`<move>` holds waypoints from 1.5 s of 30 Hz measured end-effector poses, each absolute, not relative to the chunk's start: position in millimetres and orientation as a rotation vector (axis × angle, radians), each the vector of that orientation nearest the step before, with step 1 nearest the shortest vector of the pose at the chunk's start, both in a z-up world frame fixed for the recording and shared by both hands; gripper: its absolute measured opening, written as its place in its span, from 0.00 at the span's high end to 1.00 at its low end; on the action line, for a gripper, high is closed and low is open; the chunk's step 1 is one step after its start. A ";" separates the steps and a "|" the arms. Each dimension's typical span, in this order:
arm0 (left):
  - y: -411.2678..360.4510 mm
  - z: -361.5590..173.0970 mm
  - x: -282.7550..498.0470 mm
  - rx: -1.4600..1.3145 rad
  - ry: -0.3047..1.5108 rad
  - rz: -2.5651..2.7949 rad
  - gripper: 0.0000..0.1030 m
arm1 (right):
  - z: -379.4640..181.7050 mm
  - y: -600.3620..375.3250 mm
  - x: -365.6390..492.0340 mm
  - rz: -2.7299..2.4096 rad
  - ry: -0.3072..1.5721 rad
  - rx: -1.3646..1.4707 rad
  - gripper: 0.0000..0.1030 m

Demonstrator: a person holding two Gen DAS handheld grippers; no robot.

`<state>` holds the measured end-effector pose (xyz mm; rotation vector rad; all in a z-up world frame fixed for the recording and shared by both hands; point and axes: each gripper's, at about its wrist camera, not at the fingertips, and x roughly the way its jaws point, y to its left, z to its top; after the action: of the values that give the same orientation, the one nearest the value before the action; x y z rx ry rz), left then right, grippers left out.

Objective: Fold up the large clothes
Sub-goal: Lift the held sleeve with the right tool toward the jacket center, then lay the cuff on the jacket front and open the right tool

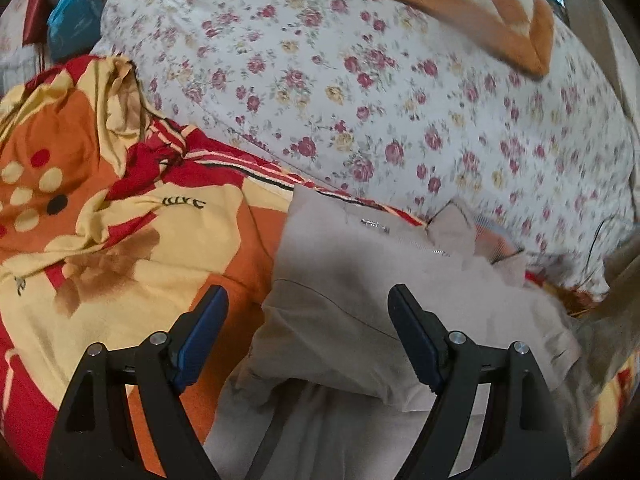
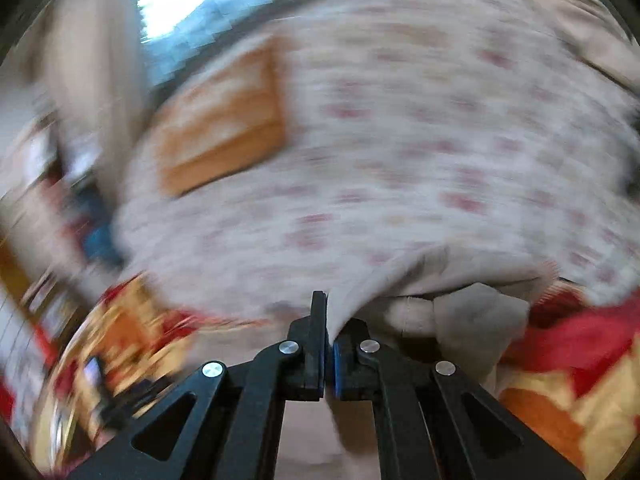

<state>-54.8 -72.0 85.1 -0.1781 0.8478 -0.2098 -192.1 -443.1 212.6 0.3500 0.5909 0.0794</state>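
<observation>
The beige garment (image 1: 360, 280), a pair of trousers or a like piece with a metal zipper (image 1: 404, 236) showing near its top edge, lies crumpled on a red, orange and yellow cartoon blanket (image 1: 120, 220) spread over the bed. The left tongs (image 1: 308, 312) stand wide apart just above the garment, the blue-padded fingers (image 1: 208, 320) on either side of a fold and nothing pressed between them. The right tongs (image 2: 329, 320) are clamped together on an edge of the beige garment (image 2: 460, 308), a flap of the cloth rising from between the closed pads; that view is badly smeared by motion. Beyond the garment lies a white floral bedcover (image 1: 360, 92) with pink and yellow roses, and on it, toward the far side, an orange and cream checked cushion (image 1: 460, 8). On the blanket a few black stitched marks (image 1: 184, 202) look like lettering, but they cannot be read as a word. At the upper left sit a blue bag (image 1: 74, 20) and a red object (image 1: 36, 4), too blurred to show any label.
</observation>
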 end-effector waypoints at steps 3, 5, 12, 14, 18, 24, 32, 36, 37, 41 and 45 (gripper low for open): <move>-63.4 83.6 -51.3 -0.223 0.873 -0.232 0.20 | 190.3 -372.6 -184.8 0.268 0.658 0.287 0.91; -58.8 81.9 -49.4 -0.264 0.896 -0.255 0.20 | 145.1 -330.1 -186.6 0.376 0.807 0.288 0.78; -72.5 86.3 -52.4 -0.270 0.910 -0.362 0.20 | 84.9 -312.3 -201.9 0.343 1.019 0.299 0.55; -80.9 87.3 -56.2 -0.267 0.908 -0.411 0.19 | 99.6 -329.0 -205.5 0.310 0.935 0.371 0.45; -95.5 89.4 -53.5 -0.300 0.943 -0.470 0.18 | 109.4 -351.3 -209.8 0.218 0.825 0.435 0.38; -131.7 77.3 -30.3 -0.295 1.017 -0.460 0.10 | 97.2 -391.5 -201.5 0.069 0.820 0.512 0.36; -202.2 55.6 -15.6 -0.148 1.064 -0.463 0.72 | 93.9 -433.8 -201.6 -0.040 0.811 0.546 0.36; -201.0 78.8 -24.3 -0.133 1.012 -0.457 0.97 | 113.0 -436.3 -207.6 -0.129 0.727 0.452 0.36; -189.0 94.4 -31.6 -0.141 0.957 -0.442 0.97 | 125.1 -436.3 -215.7 -0.167 0.664 0.407 0.36; -131.0 121.7 -52.7 -0.221 0.827 -0.301 0.97 | 136.3 -431.4 -219.4 -0.189 0.623 0.303 0.15; -126.2 84.4 -43.5 -0.080 0.976 -0.267 0.47 | 96.4 -445.5 -196.4 -0.249 0.829 0.400 0.18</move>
<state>-43.5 -126.2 84.4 -0.0799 0.9760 -0.2675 -196.4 -445.5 96.4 0.3999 0.8287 -0.2494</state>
